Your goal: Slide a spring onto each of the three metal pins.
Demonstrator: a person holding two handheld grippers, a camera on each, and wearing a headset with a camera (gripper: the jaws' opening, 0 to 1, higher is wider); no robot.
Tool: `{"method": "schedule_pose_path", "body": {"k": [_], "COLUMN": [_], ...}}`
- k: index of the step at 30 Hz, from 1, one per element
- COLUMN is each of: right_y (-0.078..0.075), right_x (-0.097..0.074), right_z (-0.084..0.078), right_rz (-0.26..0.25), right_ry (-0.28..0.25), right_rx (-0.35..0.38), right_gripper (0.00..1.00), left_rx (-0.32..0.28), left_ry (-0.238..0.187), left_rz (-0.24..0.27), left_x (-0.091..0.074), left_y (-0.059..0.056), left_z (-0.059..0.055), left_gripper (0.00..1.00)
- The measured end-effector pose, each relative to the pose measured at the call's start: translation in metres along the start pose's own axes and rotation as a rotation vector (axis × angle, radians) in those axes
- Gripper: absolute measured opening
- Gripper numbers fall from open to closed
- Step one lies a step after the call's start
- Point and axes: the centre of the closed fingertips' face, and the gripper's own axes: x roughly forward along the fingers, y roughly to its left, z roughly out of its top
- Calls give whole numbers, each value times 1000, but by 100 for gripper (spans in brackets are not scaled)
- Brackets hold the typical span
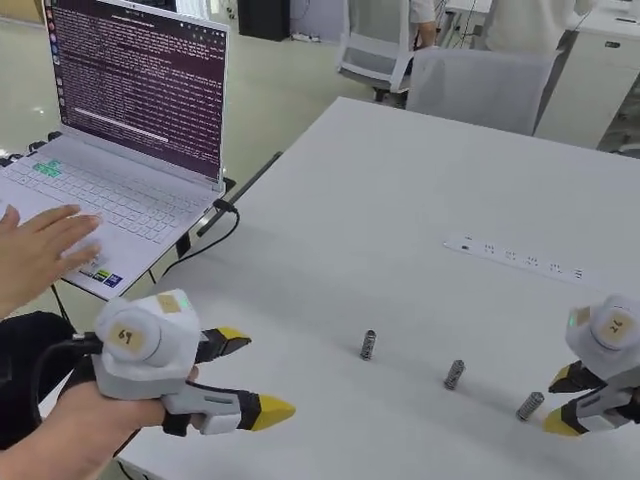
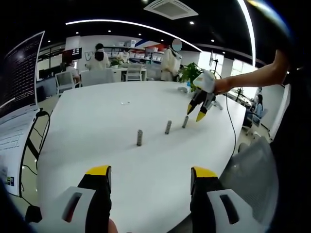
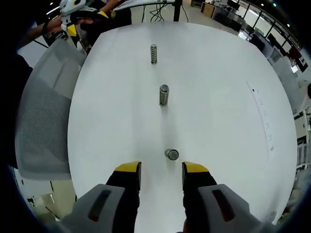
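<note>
Three short upright metal pieces stand in a row on the white table (image 1: 420, 200), each with spring coils showing: one (image 1: 368, 345), a middle one (image 1: 455, 375) and one (image 1: 530, 406) nearest my right gripper (image 1: 557, 400). That gripper is open and holds nothing; in the right gripper view the nearest piece (image 3: 171, 154) stands just ahead of its gripper (image 3: 162, 167), with the others (image 3: 164, 94) (image 3: 153, 54) beyond. My left gripper (image 1: 255, 375) hangs open and empty over the table's near left edge. In its own view, its gripper (image 2: 151, 172) faces the row (image 2: 139, 137) (image 2: 168, 127) (image 2: 185, 122).
An open laptop (image 1: 120, 150) sits to the left with a person's hand (image 1: 40, 250) on its keyboard. A black cable (image 1: 215, 235) runs by the table's left edge. A white power strip (image 1: 520, 258) lies at the right. Grey chairs (image 1: 480, 85) stand behind the table.
</note>
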Motion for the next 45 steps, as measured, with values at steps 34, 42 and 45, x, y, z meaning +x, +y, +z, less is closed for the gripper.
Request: {"method": "schedule_pose_path", "body": {"k": [34,42,45], "right_y": [53,72,80], "right_x": [-31,-42,-44], "right_z": [16,19,18], "right_rz": [-95,-91,-88], "right_ry": [-397,-469,-481], "right_rx": [347,378,384], "right_gripper": [51,58,60], "left_rx": [30,36,37], "left_ry": [6,8,9], "left_rz": [-61,-64,-67], "left_x": [6,5,4], "left_y": [-6,-4,-5], "left_z": [5,5,5], "left_gripper": [64,64,65]}}
